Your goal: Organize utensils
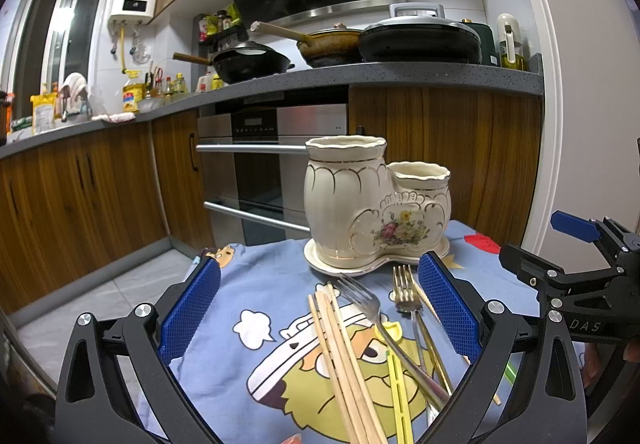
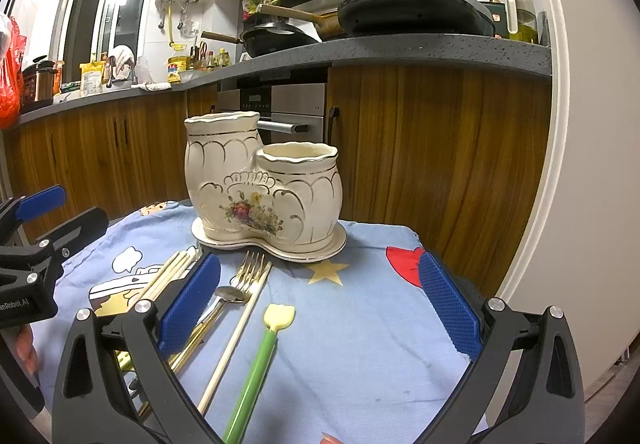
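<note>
Cream two-pot ceramic utensil holder with floral motif (image 1: 376, 203) at far centre of blue cartoon-print cloth (image 2: 360, 324); wooden chopsticks (image 1: 344, 360), steel forks (image 1: 372, 312) loose nearer. Left gripper (image 1: 320, 308), right gripper (image 2: 320, 304): jaws apart, empty.

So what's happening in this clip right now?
A person holds two grippers over a cloth-covered table, both open and empty. Forks, chopsticks and a green-handled utensil lie loose on the cloth in front of a cream two-cup ceramic holder, which looks empty. Nothing is picked up yet.
</note>
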A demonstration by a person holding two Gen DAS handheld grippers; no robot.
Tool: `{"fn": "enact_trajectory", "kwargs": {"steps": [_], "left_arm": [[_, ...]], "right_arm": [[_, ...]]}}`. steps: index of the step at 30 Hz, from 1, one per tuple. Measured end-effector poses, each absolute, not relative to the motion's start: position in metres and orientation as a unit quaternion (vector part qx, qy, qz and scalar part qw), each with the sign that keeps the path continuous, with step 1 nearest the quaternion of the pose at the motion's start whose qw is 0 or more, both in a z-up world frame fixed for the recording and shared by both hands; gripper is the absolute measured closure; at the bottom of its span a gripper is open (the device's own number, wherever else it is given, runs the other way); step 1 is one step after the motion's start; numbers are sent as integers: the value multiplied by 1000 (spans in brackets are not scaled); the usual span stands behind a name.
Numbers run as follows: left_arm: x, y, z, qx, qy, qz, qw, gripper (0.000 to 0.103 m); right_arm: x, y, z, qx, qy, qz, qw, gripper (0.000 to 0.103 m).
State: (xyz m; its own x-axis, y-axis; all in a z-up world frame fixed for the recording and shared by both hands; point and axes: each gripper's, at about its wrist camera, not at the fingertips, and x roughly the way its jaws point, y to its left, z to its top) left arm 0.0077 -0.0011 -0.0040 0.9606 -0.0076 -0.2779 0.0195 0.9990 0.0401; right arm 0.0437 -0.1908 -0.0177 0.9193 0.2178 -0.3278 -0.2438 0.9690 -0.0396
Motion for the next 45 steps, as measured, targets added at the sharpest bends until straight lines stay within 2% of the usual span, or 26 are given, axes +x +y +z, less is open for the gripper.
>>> {"fn": "enact_trajectory", "kwargs": {"steps": [34,45], "left_arm": [[8,1,-9,20,145,-7,989,5],[11,28,3,11,142,23,990,5]], "right_arm": [[44,-190,-20,-37,169,119,978,5],[48,-187,-18,-26,213,165,963,5]]}}
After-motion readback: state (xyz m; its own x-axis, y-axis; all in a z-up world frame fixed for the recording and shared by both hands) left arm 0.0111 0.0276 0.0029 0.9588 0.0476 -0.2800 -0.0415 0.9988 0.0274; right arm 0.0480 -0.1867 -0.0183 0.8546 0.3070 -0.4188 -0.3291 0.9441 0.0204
